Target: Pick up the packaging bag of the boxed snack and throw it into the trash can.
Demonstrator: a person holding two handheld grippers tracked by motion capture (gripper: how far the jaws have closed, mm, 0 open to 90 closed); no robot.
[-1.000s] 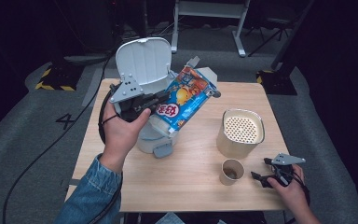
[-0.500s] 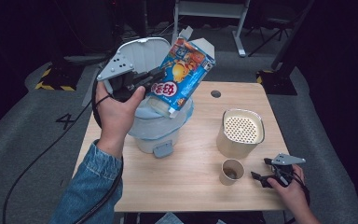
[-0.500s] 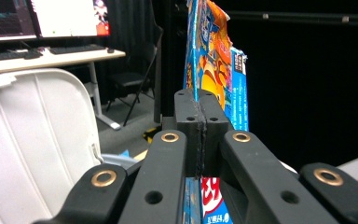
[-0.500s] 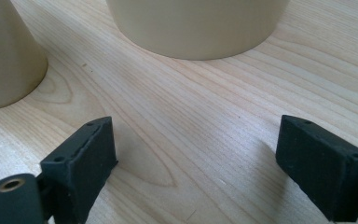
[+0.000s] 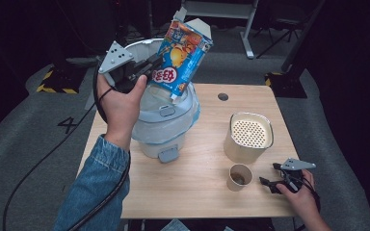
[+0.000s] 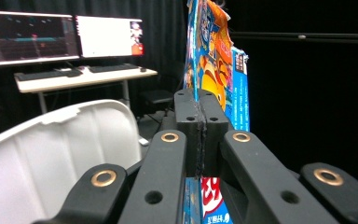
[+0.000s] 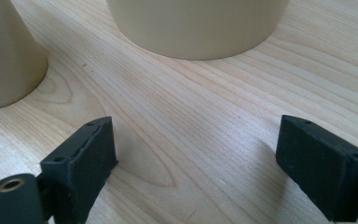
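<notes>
The left gripper [image 5: 147,72] pinches the snack bag [image 5: 183,55] at upper centre; its own view shows monitors [image 6: 60,35], perhaps switched on. The right gripper [image 7: 196,172] rests wide open on the table [image 7: 205,116].

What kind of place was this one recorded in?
Probably a lab or recording studio rather than a home kitchen: black curtains surround a lone wooden table, a desk with two lit monitors stands behind, and hazard tape marks the grey carpet.

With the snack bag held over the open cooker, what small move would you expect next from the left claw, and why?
Probably a further tilt so the bag's lower end points into the rice cooker. The left claw is shut on the bag, held tilted above the open pot; the right claw rests open on the table.
</notes>
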